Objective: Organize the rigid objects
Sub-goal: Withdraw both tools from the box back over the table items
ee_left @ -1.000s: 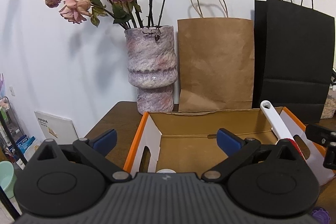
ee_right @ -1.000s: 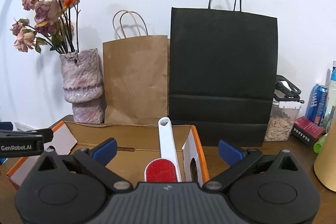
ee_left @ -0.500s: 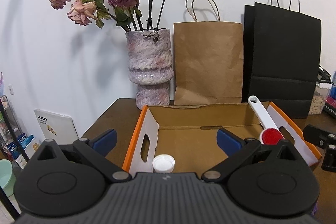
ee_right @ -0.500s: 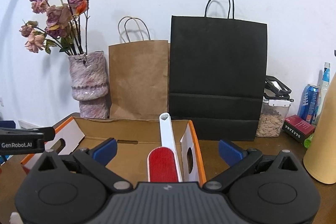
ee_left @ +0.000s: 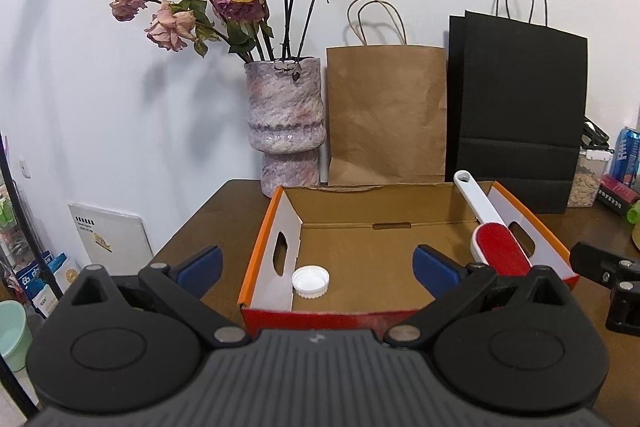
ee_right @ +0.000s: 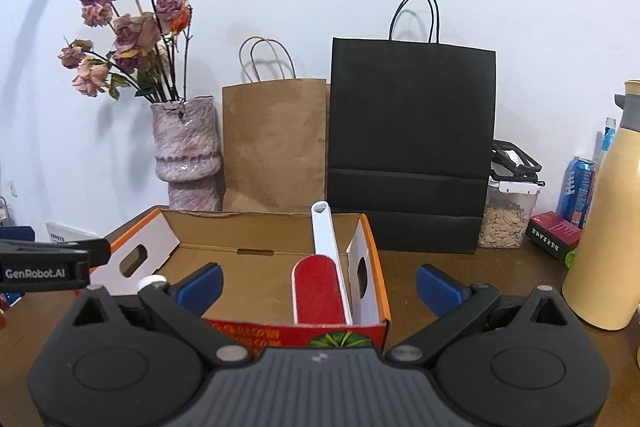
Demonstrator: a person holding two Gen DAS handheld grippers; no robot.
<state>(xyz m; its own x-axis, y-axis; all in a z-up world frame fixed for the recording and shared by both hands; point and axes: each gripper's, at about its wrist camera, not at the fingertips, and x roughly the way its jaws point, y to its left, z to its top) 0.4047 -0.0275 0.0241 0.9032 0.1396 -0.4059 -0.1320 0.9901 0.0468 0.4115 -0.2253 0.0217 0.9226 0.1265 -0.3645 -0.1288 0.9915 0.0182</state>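
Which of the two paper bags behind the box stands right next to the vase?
The brown bag. It stands right beside the vase; the taller black bag is on its far side.

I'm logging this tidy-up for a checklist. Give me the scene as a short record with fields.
container: open cardboard box on the brown table
in box, left: white cap, flat on the floor
in box, right: lint brush, handle leaning on the rim
left gripper: open, empty
right gripper: open, empty
behind box: vase, brown bag, black bag
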